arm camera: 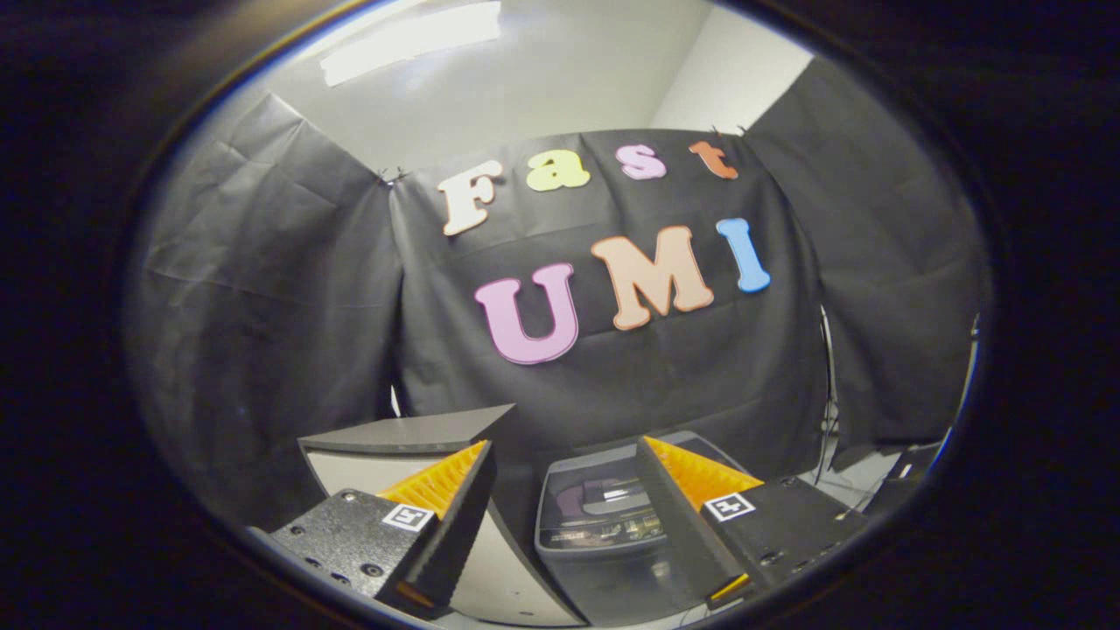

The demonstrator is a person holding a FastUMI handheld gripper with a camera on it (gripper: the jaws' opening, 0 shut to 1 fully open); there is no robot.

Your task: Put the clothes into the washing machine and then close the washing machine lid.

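The tool [560, 516] is seen with its two fingers spread wide, nothing held between them. Just ahead, seen through the gap and partly behind the right finger, the washing machine [604, 516] is noted: grey, top-loading, lid lying flat over the opening (its window appears dark, contents cannot be made out). Beyond the left finger, a pale cabinet [385, 459] with a dark grey top is recorded, standing just beside the machine. Behind both, the black cloth wall [262, 306] is hung; cables [827, 420] trail down at its right.
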